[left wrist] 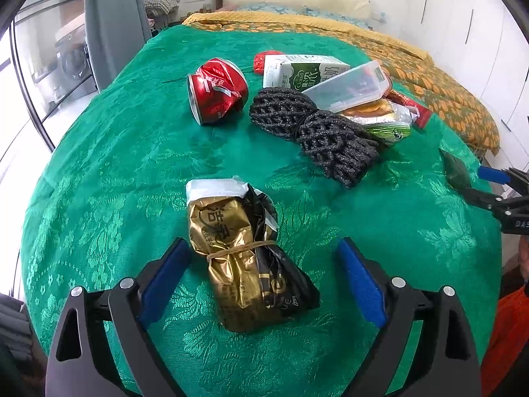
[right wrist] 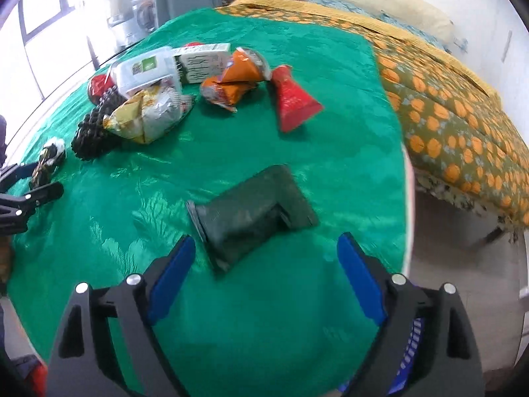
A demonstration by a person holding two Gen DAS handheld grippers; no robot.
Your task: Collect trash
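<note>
Trash lies on a green cloth (left wrist: 132,152). In the left wrist view my left gripper (left wrist: 264,264) is open, its blue pads either side of a gold and black wrapper bundle (left wrist: 244,264) tied with a rubber band. Beyond lie a crushed red can (left wrist: 216,89), a black foam net (left wrist: 314,129), a milk carton (left wrist: 297,69) and a clear plastic box (left wrist: 350,86). In the right wrist view my right gripper (right wrist: 266,264) is open just short of a dark green pouch (right wrist: 251,213). Farther off are an orange snack bag (right wrist: 231,81) and a red wrapper (right wrist: 292,101).
A bed with an orange-patterned quilt (right wrist: 456,119) runs along the right. The cloth's right edge (right wrist: 405,198) drops to the floor. A blue basket (right wrist: 410,347) shows under my right gripper. Glass doors (left wrist: 43,66) and a curtain stand at the left.
</note>
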